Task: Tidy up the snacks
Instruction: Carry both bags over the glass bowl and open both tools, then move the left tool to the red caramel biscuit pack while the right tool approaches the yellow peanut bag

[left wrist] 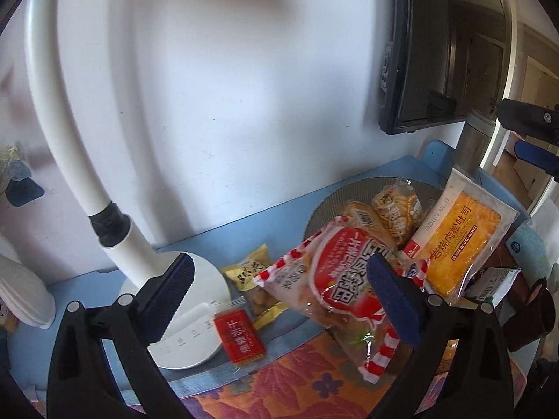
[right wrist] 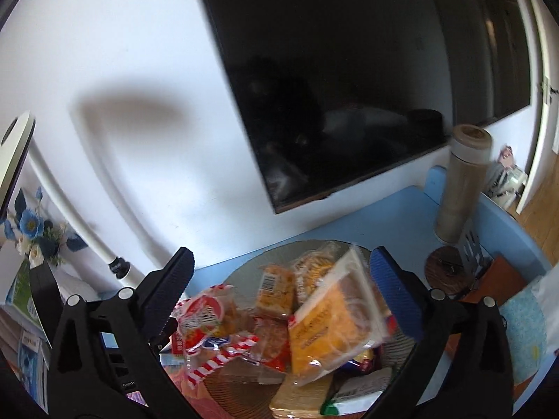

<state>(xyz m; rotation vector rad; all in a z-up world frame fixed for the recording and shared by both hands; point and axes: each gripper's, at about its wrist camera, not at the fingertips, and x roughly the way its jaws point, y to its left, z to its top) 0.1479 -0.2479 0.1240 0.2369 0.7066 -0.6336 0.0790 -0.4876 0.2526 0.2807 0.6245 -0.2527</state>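
Observation:
A round grey plate [left wrist: 325, 206] on the blue table holds a heap of snack packets. A large red-and-white bag [left wrist: 335, 279] leans over its near rim, and a yellow toast packet [left wrist: 461, 244] rests on its right side. Cracker packets [left wrist: 394, 209] lie behind them. A small yellow snack [left wrist: 255, 276] and a small red packet [left wrist: 239, 335] lie left of the plate. My left gripper [left wrist: 279, 279] is open above these, touching nothing. My right gripper [right wrist: 279, 279] is open over the plate [right wrist: 241, 272], with the toast packet [right wrist: 328, 324] and red-and-white bag [right wrist: 206, 317] below it, untouched.
A white lamp base [left wrist: 195, 321] with its curved arm stands left of the snacks. A dark screen [right wrist: 349, 70] hangs on the wall. A steel flask [right wrist: 461, 181], a wooden coaster [right wrist: 447, 269] and a blue patterned pack [right wrist: 524, 331] sit at the right. Blue flowers [right wrist: 31, 230] stand far left.

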